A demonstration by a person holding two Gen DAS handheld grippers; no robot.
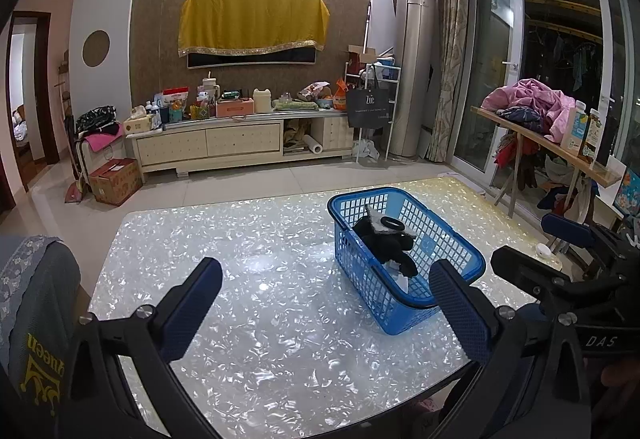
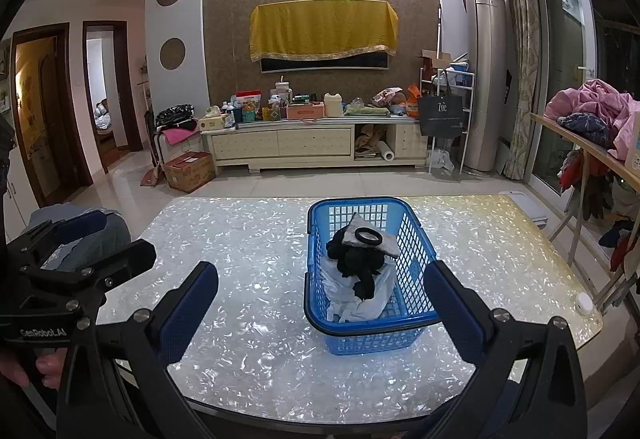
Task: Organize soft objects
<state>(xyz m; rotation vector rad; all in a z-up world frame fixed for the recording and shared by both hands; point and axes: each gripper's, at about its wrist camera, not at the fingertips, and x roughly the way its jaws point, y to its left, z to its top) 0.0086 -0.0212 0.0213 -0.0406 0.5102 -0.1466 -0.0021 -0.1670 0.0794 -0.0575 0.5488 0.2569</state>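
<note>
A blue basket [image 2: 370, 331] sits on the shiny white table [image 2: 248, 235], a bit to the right of the middle. Inside the basket lies a pile of soft things: a black cloth [image 2: 354, 267] bunched up on top of something white [image 2: 370, 299], a grey piece [image 2: 362, 237] leaning on the black cloth, and a black ring [image 2: 369, 236] resting on the grey piece. The left gripper [image 1: 326, 305] is over the near part of the table with its two blue-padded fingers wide apart, and it holds nothing. The right gripper [image 2: 322, 305] is also spread wide and holds nothing; the near end of the basket shows between its fingers. In the left wrist view the basket [image 1: 404, 311] is just ahead and to the right. A small white round thing [image 2: 585, 304] lies near the table's right edge. Far behind stands a long low cabinet [image 2: 316, 147] full of bottles and boxes.
</note>
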